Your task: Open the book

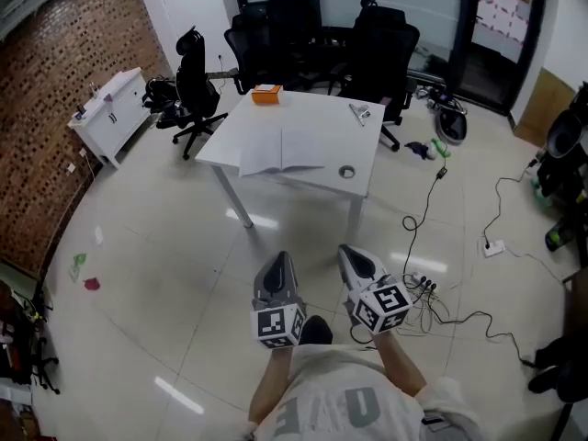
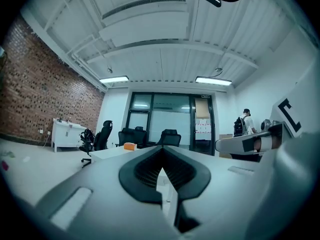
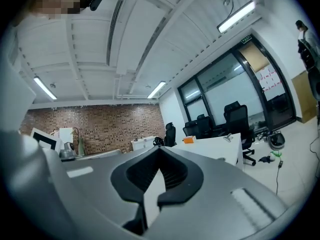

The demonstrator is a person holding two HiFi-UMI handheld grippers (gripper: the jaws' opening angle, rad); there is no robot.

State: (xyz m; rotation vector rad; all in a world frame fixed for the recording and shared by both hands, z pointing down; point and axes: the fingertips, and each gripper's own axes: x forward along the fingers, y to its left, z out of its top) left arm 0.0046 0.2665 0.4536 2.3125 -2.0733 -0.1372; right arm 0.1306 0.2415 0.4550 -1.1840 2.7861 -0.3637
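Both claws are shut and empty: left claw, right claw, side by side over the floor, well apart from the table. Book lies flat near the table's front edge and looks open. Orange box at far edge.

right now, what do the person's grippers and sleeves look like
Left gripper and right gripper alike: smooth grey tapered shells, black ribbed pads inside the jaws, a white cube with black square markers at the rear. The person wears a pale top with large grey lettering.
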